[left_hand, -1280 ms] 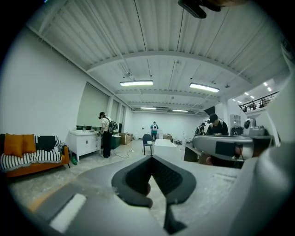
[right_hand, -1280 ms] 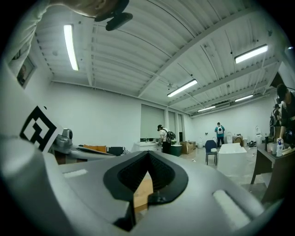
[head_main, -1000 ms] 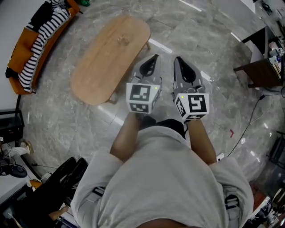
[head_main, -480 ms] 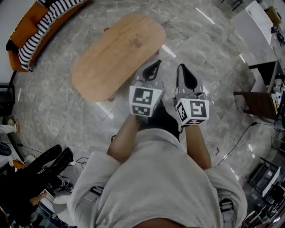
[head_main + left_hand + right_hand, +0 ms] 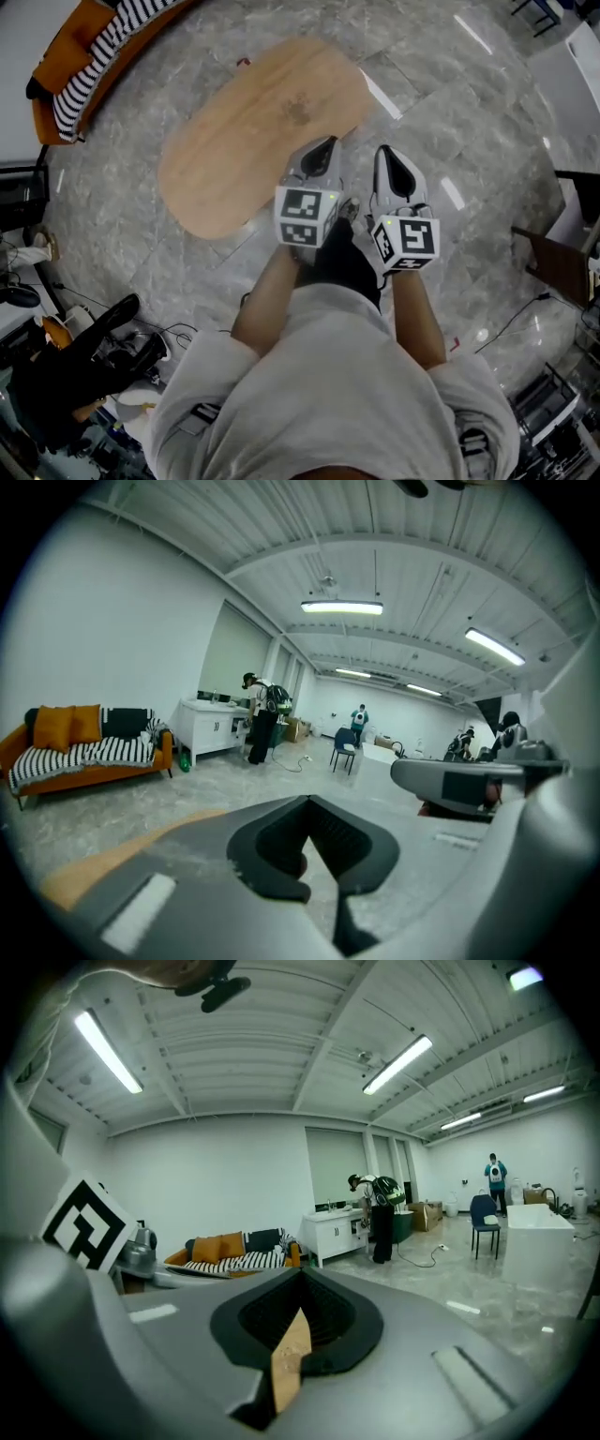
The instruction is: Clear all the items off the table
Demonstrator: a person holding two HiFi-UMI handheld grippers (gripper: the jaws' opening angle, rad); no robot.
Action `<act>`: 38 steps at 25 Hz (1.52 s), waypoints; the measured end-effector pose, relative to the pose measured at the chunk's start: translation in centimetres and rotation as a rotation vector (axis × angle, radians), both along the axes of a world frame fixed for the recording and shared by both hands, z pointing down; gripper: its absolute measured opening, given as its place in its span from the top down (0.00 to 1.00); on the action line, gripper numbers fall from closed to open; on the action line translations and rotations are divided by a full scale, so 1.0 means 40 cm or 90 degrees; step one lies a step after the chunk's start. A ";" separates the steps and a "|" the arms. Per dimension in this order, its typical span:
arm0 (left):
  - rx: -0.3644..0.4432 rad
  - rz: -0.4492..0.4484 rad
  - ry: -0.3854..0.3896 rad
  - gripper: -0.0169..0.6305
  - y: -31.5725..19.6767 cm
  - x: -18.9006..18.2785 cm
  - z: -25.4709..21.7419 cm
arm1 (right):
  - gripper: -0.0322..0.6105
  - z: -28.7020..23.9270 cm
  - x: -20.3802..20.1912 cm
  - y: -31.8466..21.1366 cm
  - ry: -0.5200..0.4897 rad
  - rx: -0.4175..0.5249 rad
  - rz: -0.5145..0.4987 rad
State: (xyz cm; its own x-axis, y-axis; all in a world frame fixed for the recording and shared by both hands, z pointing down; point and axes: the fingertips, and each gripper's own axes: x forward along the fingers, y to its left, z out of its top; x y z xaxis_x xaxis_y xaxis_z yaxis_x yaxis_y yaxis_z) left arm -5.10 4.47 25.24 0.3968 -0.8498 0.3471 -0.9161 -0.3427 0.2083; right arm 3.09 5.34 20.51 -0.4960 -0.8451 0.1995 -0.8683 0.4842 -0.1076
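An oval wooden table (image 5: pixel 246 131) stands on the grey marble floor, and I see nothing on its top. My left gripper (image 5: pixel 324 143) is held in front of my body beside the table's near right edge, jaws closed together and holding nothing. My right gripper (image 5: pixel 387 151) hangs next to it over the floor, also shut and holding nothing. In the left gripper view, the left gripper (image 5: pixel 310 802) points across the room, with the table (image 5: pixel 112 855) edge low at the left. In the right gripper view, the right gripper (image 5: pixel 300 1288) shows a sliver of the table (image 5: pixel 287 1363) through its slit.
An orange sofa (image 5: pixel 86 45) with a striped blanket stands beyond the table's far left. Dark equipment (image 5: pixel 80 361) and cables lie at the lower left. A dark side table (image 5: pixel 562 264) is at the right. A white cabinet (image 5: pixel 212 726) with a person beside it stands far off.
The head view has swung, so the table and sofa sit further right and higher in the picture. Both grippers stay shut, side by side in front of my body.
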 end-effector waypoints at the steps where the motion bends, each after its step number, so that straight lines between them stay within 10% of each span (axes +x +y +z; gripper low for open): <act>1: -0.013 -0.006 0.003 0.94 -0.029 0.007 0.020 | 0.94 0.023 0.004 -0.031 0.001 -0.012 -0.005; 15: -0.128 0.051 -0.031 0.94 -0.229 0.104 0.325 | 0.94 0.366 0.009 -0.278 0.003 -0.146 -0.013; 26: -0.241 0.123 -0.035 0.94 -0.231 0.000 0.577 | 0.94 0.641 -0.042 -0.295 0.011 -0.230 -0.004; 38: -0.327 0.188 -0.146 0.94 -0.305 -0.112 0.773 | 0.94 0.801 -0.116 -0.341 -0.031 -0.272 0.010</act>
State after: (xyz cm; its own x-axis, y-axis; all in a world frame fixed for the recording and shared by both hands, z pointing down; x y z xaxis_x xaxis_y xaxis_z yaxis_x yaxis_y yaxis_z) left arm -9.56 -7.71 56.17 0.4563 -0.4186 0.7852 -0.8391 -0.4963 0.2230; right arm -1.53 -8.28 52.54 -0.5011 -0.6991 0.5101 -0.8643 0.3741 -0.3363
